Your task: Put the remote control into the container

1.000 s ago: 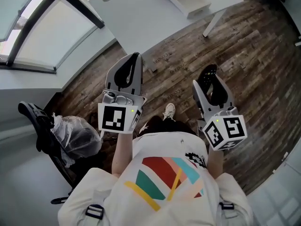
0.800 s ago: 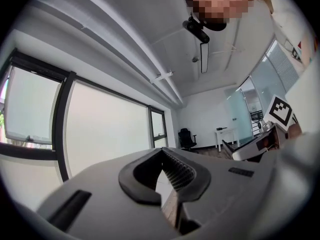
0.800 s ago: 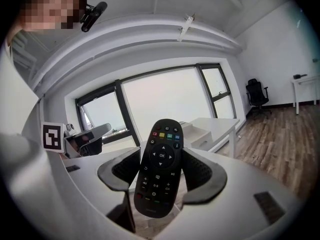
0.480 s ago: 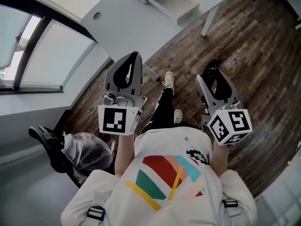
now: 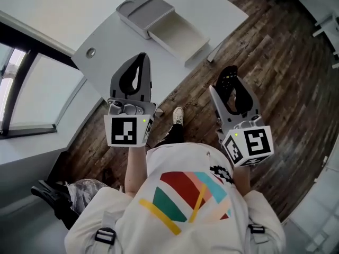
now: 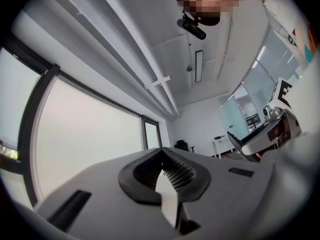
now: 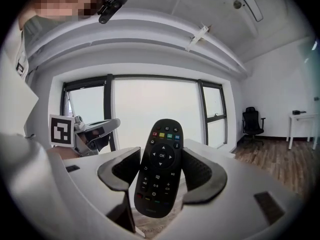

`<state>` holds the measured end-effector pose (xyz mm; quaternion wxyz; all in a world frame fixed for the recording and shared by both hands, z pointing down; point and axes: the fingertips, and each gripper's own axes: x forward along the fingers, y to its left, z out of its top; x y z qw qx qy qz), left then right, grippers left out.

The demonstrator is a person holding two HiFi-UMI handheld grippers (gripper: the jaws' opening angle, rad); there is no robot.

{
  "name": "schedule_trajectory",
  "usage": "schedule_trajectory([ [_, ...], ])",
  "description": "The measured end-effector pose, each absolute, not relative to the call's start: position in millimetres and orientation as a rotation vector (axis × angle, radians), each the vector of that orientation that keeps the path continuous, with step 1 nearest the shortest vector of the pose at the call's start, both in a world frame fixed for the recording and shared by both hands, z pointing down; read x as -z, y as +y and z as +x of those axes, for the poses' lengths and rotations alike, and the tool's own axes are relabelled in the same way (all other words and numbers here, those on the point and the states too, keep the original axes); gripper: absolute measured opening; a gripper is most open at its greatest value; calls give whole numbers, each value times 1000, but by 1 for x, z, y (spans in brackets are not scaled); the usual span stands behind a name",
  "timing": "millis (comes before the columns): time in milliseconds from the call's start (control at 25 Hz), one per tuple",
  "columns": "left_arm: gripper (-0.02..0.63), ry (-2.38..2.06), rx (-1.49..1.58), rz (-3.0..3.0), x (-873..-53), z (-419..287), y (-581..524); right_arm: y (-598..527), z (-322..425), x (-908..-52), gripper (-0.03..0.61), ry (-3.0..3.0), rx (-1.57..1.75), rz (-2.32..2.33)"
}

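A black remote control (image 7: 160,166) with coloured buttons stands upright between the pads of my right gripper (image 7: 161,155), which is shut on it. In the head view the right gripper (image 5: 229,72) is held over the wooden floor, the remote (image 5: 231,81) dark between its jaws. My left gripper (image 5: 140,57) is level with it to the left, its tips together and nothing in them; the left gripper view shows the left gripper (image 6: 162,152) shut and empty. The container (image 5: 177,35), an open pale box with a grey lidded part (image 5: 143,9) beside it, lies on the white table (image 5: 85,15) ahead of both grippers.
The table's corner and leg (image 5: 214,53) lie just ahead of the grippers. A window (image 5: 32,94) runs along the left. One shoe of the person (image 5: 177,115) shows on the plank floor (image 5: 286,62). A black chair (image 5: 50,194) with a plastic bag (image 5: 87,192) stands at the lower left.
Both grippers have been carried toward the table, which now fills the top of the head view with the whole container in sight. The remote stays in the right gripper; the chair has slid behind.
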<state>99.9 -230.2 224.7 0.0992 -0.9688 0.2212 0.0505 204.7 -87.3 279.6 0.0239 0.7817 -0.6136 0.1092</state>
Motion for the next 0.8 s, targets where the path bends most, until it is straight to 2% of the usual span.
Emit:
schedule_trajectory([
  [800,6,919,-18,-2891,-260,125,-384,-271,261,-322,261,-2056,-545,2229],
])
